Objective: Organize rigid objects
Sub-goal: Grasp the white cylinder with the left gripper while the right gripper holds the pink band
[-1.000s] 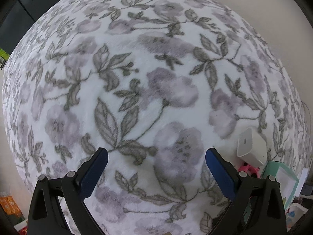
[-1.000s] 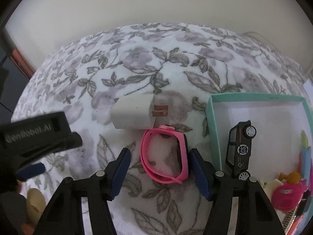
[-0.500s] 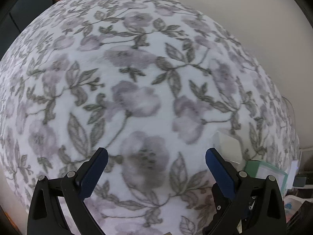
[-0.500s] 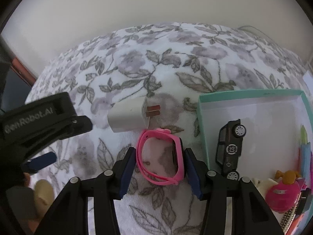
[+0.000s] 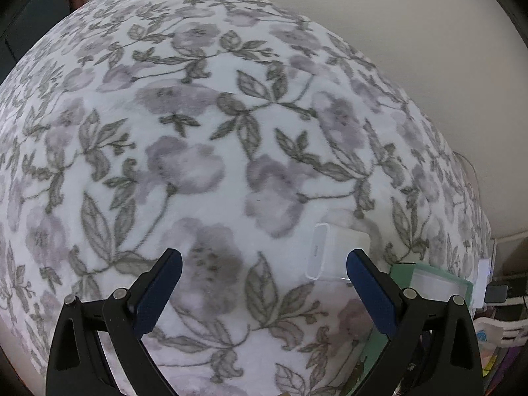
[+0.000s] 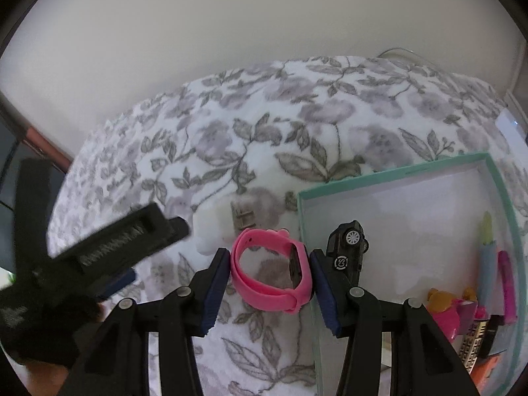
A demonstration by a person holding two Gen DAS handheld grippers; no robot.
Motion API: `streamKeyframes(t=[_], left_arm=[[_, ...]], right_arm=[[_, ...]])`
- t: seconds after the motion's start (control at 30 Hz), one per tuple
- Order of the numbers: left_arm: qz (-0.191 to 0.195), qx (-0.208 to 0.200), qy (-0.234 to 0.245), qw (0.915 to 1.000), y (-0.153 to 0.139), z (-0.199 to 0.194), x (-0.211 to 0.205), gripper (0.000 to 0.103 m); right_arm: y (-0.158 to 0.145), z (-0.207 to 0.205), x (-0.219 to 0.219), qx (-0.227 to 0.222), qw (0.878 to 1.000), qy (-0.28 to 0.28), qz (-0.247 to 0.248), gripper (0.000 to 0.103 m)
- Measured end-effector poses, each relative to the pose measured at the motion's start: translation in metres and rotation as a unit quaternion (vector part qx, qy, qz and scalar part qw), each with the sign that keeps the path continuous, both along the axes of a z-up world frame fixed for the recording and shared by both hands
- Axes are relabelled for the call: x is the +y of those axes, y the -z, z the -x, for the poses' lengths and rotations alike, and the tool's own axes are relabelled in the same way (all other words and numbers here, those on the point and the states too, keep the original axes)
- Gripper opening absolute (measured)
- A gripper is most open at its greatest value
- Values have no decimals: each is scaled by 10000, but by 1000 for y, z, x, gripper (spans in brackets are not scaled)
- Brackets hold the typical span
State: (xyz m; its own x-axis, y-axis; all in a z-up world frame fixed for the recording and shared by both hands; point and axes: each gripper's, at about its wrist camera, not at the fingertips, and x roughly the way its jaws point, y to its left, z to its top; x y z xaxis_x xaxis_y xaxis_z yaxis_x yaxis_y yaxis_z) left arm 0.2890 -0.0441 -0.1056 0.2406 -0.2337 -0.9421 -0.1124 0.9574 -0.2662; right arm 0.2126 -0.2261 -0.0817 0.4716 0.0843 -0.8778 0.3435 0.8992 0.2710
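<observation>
Both wrist views look steeply down, sharing the charger [image 5: 333, 254].

The toy car [image 6: 348, 250] lies in the box [image 6: 396, 178], right of the charger [image 6: 214, 227] on the blanket [image 6: 297, 125].

Pink watch band [image 6: 270, 272], seemingly lifted, beside white charger [image 6: 214, 227].

Soft, even indoor light; strong fisheye bulge, dark vignetted corners, motion blur at right view's left edge.
</observation>
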Motion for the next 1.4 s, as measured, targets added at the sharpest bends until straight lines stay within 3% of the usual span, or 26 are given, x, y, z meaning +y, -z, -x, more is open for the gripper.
streamKeyframes(t=[0.47, 0.77, 0.9, 0.97, 1.23, 1.3, 1.4], left_arm=[[31, -465, 715, 9964, 5, 6, -82, 100], [-322, -709, 884, 9930, 19, 8, -111, 99], [-329, -797, 834, 9928, 21, 5, -109, 80], [-328, -892, 851, 9918, 15, 5, -108, 62], [-126, -758, 796, 9939, 11, 1, -117, 61], [-118, -858, 752, 9934, 3, 0, -119, 46], [7, -937, 738, 9929, -8, -6, -117, 44]], right_arm=[[-9, 20, -51, -191, 9972, 701, -189, 52], [-1, 23, -59, -103, 9970, 717, -258, 52], [2, 24, -62, -71, 9966, 769, -292, 52], [3, 24, -62, -54, 9964, 781, -313, 52], [1, 26, -64, -83, 9963, 800, -301, 52], [-2, 27, -65, -108, 9962, 817, -299, 52], [-7, 29, -66, -178, 9962, 810, -280, 52]])
